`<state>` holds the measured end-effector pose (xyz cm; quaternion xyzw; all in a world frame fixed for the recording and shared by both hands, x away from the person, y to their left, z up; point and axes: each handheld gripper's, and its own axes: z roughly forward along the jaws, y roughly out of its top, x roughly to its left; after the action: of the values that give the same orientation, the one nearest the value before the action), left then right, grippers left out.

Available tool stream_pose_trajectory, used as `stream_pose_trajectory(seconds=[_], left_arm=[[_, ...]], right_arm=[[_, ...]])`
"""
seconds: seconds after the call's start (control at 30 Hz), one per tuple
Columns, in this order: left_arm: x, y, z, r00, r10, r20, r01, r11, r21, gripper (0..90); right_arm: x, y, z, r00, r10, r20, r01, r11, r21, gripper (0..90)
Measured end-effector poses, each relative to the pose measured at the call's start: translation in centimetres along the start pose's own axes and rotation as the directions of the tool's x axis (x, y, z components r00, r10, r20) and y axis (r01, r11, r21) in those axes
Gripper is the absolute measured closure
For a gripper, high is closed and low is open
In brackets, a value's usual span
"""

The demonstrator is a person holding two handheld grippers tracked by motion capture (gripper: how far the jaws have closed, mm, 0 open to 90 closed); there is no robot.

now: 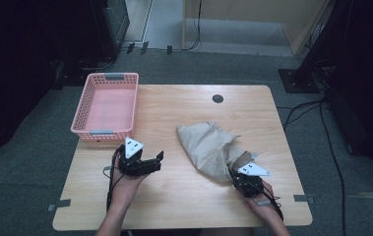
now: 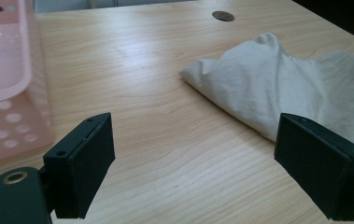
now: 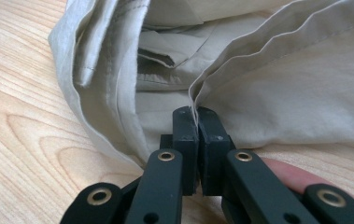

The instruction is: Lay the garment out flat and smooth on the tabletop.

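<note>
Left gripper (image 1: 157, 158): near front edge of table (image 1: 174, 196), jaws spread wide, nothing between them. Pink basket (image 1: 106, 105): far left corner. Beige cloth (image 1: 206, 147): crumpled right of centre; likely light, limp, prone to sag, best taken at a hem. Right gripper (image 3: 197, 122): clamped on a folded edge. Its own view shows stitched seams inside the folds; the high view shows the cloth's whole spread.

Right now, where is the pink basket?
In the high view, the pink basket sits at the table's far left corner, beyond the left claw.
</note>
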<state>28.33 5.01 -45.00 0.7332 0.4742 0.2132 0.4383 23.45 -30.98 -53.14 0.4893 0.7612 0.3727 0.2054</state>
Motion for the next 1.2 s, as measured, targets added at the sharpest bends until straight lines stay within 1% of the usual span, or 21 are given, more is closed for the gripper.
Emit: stream_pose_trajectory(seconds=[0.1, 0.23, 0.37, 0.47, 0.53, 0.57, 0.6, 0.67, 0.73, 0.77, 0.8, 0.83, 0.87, 0.9, 0.93, 0.97, 1.0, 1.03, 1.13, 1.17, 1.2], left_arm=[[-0.8, 0.6, 1.0, 1.0, 0.005, 0.007, -0.005, 0.9999, 0.011, 12.9], [-1.7, 1.0, 2.5, 0.9995, -0.002, 0.031, 0.001, 0.9996, 0.028, 13.2], [-3.3, 1.1, 4.4, 0.9981, 0.027, 0.056, -0.03, 0.9981, 0.055, 16.7], [-4.0, 1.0, 5.1, 0.997, 0.033, 0.071, -0.037, 0.9973, 0.063, 16.7], [-4.2, 0.8, 5.4, 0.9969, 0.033, 0.072, -0.038, 0.9969, 0.068, 16.7], [-4.2, 0.7, 5.5, 0.9968, 0.036, 0.072, -0.041, 0.9966, 0.071, 16.7], [-4.2, 0.7, 5.5, 0.9969, 0.035, 0.071, -0.04, 0.9967, 0.071, 16.7], [-4.0, 0.6, 5.6, 0.9973, 0.024, 0.07, -0.029, 0.9972, 0.07, 16.7], [-3.8, 0.6, 5.5, 0.9976, 0.017, 0.067, -0.022, 0.9977, 0.064, 16.7], [-3.7, 0.6, 5.5, 0.9976, 0.021, 0.066, -0.025, 0.9977, 0.063, 16.7], [-3.6, 0.6, 5.4, 0.9975, 0.022, 0.068, -0.026, 0.9978, 0.06, 16.7], [-3.6, 0.7, 5.4, 0.9975, 0.021, 0.067, -0.025, 0.9982, 0.055, 16.7], [-3.5, 0.7, 5.4, 0.9976, 0.025, 0.065, -0.028, 0.998, 0.056, 16.7], [-3.5, 0.7, 5.4, 0.9976, 0.025, 0.065, -0.028, 0.998, 0.056, 16.7], [-3.4, 0.7, 5.4, 0.9977, 0.022, 0.064, -0.025, 0.9982, 0.054, 16.7], [-3.4, 0.7, 5.4, 0.9977, 0.022, 0.064, -0.025, 0.9982, 0.054, 16.7], [-3.3, 0.7, 5.4, 0.9979, 0.019, 0.063, -0.022, 0.9983, 0.054, 16.7], [-3.4, 0.6, 5.3, 0.9978, 0.021, 0.062, -0.025, 0.998, 0.058, 16.7], [-3.4, 0.6, 5.1, 0.9972, 0.031, 0.068, -0.035, 0.9976, 0.059, 16.8], [-3.4, 0.6, 5.0, 0.9972, 0.033, 0.066, -0.037, 0.9975, 0.06, 16.7], [-3.3, 0.6, 4.9, 0.997, 0.037, 0.068, -0.041, 0.9973, 0.06, 16.7]], right_arm=[[0.0, 0.0, 0.0, 1.0, 0.002, -0.003, -0.002, 1.0, 0.0, 88.2], [0.0, 0.0, 0.0, 1.0, 0.002, -0.002, -0.002, 1.0, -0.001, 88.2], [0.0, 0.0, 0.0, 1.0, 0.0, 0.0, 0.0, 1.0, -0.003, 88.2], [0.2, -0.1, 0.0, 0.9999, -0.005, 0.009, 0.005, 1.0, -0.003, 88.0], [0.3, -0.1, 0.0, 0.9996, -0.015, 0.023, 0.015, 0.9999, -0.006, 84.0], [0.3, -0.1, 0.0, 0.9993, -0.016, 0.034, 0.017, 0.9998, -0.006, 79.0], [0.3, -0.1, -0.1, 0.9993, 0.004, 0.038, -0.004, 1.0, -0.003, 74.6], [0.1, -0.1, -0.3, 0.9998, 0.018, 0.011, -0.018, 0.9998, -0.008, 68.1], [-0.1, 0.0, -0.8, 0.9999, 0.01, -0.007, -0.01, 0.9997, -0.02, 63.0], [-0.4, 0.2, -1.3, 0.9999, 0.013, -0.011, -0.013, 0.9992, -0.038, 61.3], [-0.6, 0.4, -1.6, 0.9996, 0.025, -0.01, -0.025, 0.9985, -0.049, 61.2], [-1.0, 0.9, -2.0, 0.9984, 0.057, -0.008, -0.057, 0.9961, -0.067, 61.1], [-1.6, 1.9, -2.7, 0.992, 0.124, -0.023, -0.126, 0.9866, -0.104, 60.6], [-1.9, 2.6, -3.1, 0.9872, 0.157, -0.026, -0.159, 0.9783, -0.132, 58.1], [-2.1, 3.5, -3.3, 0.9849, 0.173, 0.009, -0.169, 0.9724, -0.161, 55.4], [-2.1, 3.5, -3.3, 0.9849, 0.173, 0.009, -0.169, 0.9724, -0.161, 55.4], [-2.3, 4.8, -2.9, 0.9809, 0.174, 0.087, -0.156, 0.9717, -0.177, 51.7], [-2.3, 5.4, -2.4, 0.9766, 0.178, 0.12, -0.156, 0.9719, -0.177, 49.8], [-2.5, 6.3, -0.7, 0.9649, 0.207, 0.161, -0.181, 0.9694, -0.166, 47.3], [-2.4, 6.4, 0.1, 0.9628, 0.213, 0.167, -0.187, 0.9695, -0.159, 46.3], [-2.3, 6.4, 0.9, 0.9623, 0.209, 0.174, -0.185, 0.9723, -0.143, 44.8]])
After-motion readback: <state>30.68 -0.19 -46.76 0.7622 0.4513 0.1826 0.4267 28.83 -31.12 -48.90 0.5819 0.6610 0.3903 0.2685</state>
